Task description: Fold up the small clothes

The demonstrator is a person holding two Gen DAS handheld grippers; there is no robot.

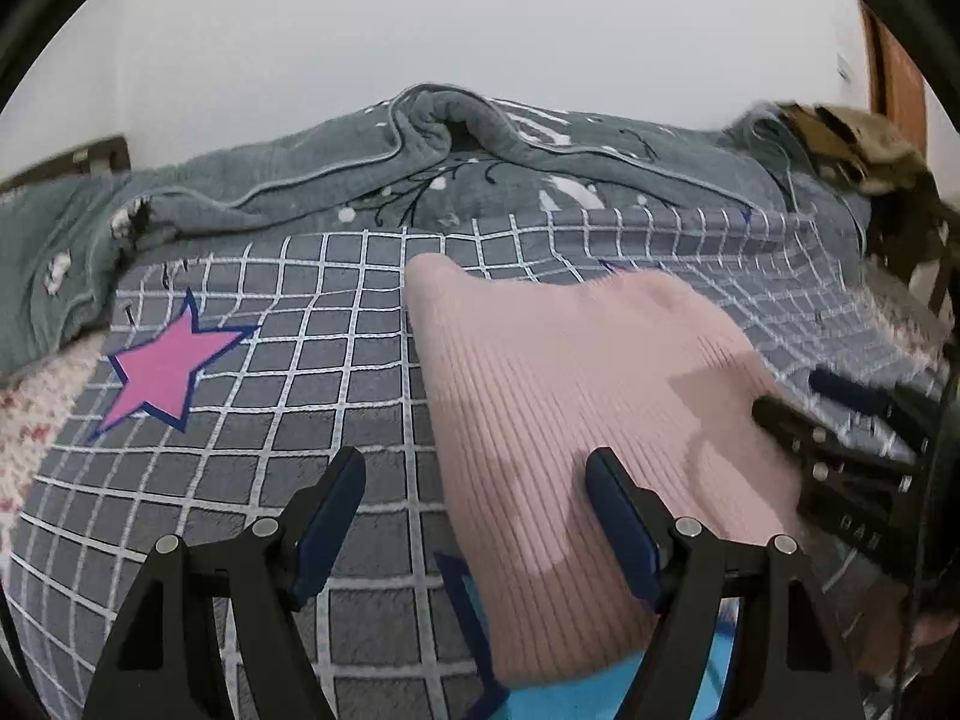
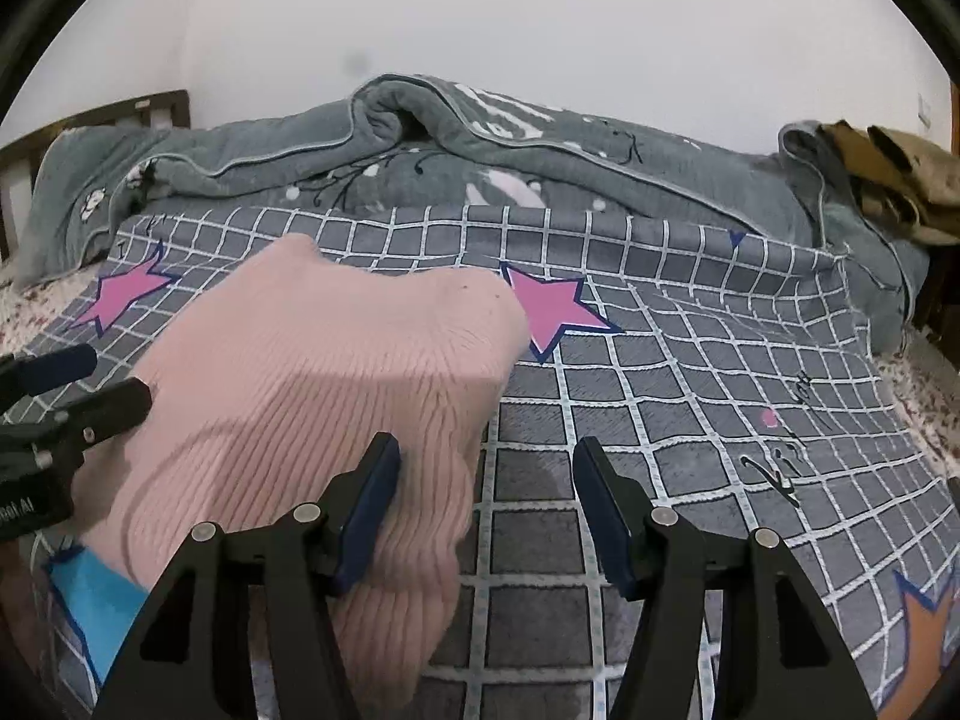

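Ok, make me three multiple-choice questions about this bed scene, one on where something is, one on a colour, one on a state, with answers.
1. Where does the pink ribbed knit garment lie?
A. on the grey checked blanket
B. on the floor
C. on a chair

2. What colour is the star left of the garment in the left wrist view?
A. yellow
B. pink with a dark blue outline
C. green

3. How do the jaws of the left hand-held gripper stand?
A. shut on the garment
B. shut, empty
C. open

Answers: 1 A, the checked blanket shows on all sides of it. 2 B, pink fill, navy edge. 3 C, the fingers stand apart, clamping nothing.
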